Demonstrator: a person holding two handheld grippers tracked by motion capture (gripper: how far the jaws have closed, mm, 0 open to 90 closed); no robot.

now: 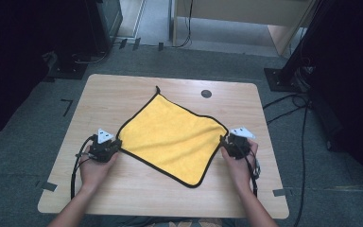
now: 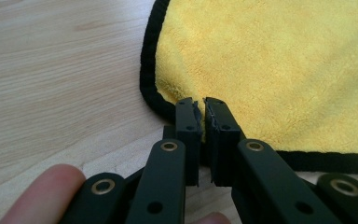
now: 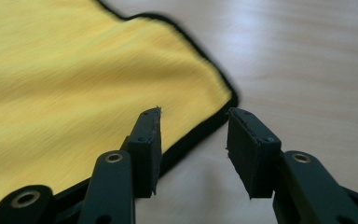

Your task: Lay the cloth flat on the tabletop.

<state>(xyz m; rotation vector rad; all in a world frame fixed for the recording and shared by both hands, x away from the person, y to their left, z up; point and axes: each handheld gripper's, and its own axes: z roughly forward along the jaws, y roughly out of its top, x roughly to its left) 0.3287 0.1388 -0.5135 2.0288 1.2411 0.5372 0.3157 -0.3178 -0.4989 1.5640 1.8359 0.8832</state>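
Observation:
A yellow cloth with black edging lies flat on the wooden table, turned like a diamond. My left gripper is at the cloth's left corner. In the left gripper view its jaws are pressed together on that corner of the yellow cloth, with the black hem running out on both sides. My right gripper is at the cloth's right corner. Seen from the right gripper view, the right gripper is open, and the hem of the cloth passes under the gap without touching the pads.
A small black round grommet sits in the tabletop at the back right. Bare wood surrounds the cloth on every side. Black stands and cables lie on the grey floor beyond the table's right edge.

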